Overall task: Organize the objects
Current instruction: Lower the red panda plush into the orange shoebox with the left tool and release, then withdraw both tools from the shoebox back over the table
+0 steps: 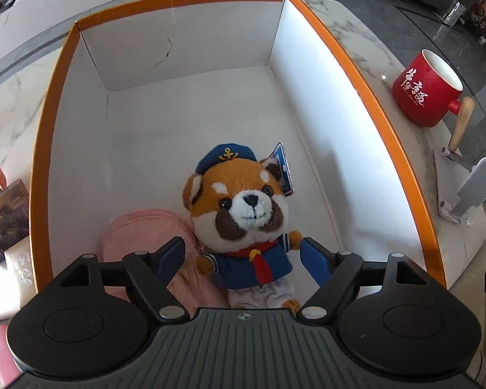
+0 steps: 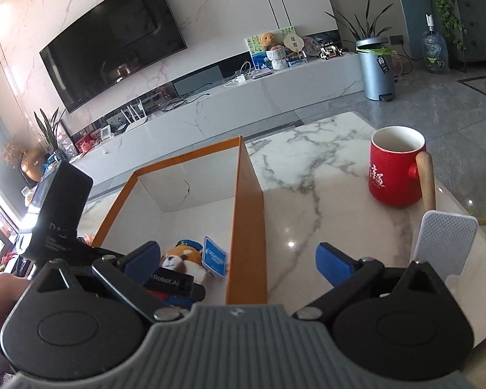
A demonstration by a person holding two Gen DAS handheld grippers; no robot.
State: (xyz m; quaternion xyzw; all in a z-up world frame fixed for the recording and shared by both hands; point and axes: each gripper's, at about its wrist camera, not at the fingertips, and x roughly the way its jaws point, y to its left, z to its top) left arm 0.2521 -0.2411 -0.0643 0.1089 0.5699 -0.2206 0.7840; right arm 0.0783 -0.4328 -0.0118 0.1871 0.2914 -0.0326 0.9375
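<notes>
From the left wrist: the left tool (image 1: 243, 253) hangs over the orange-rimmed box (image 1: 356, 74), jaws spread wide on either side of the plush toy (image 1: 243, 207), pads clear of it. The toy lies on the box floor near the closest wall, its long axis running straight ahead from the tool, head farthest, beside a pink pouch (image 1: 139, 236). On to the right wrist: the right tool (image 2: 239, 259) straddles the box's right wall, jaws apart, empty. The red mug (image 2: 395, 168) stands toward the worktop's right edge, nearer this hand, white brush writing I can't read. "Robot.AI" shows on the left tool.
</notes>
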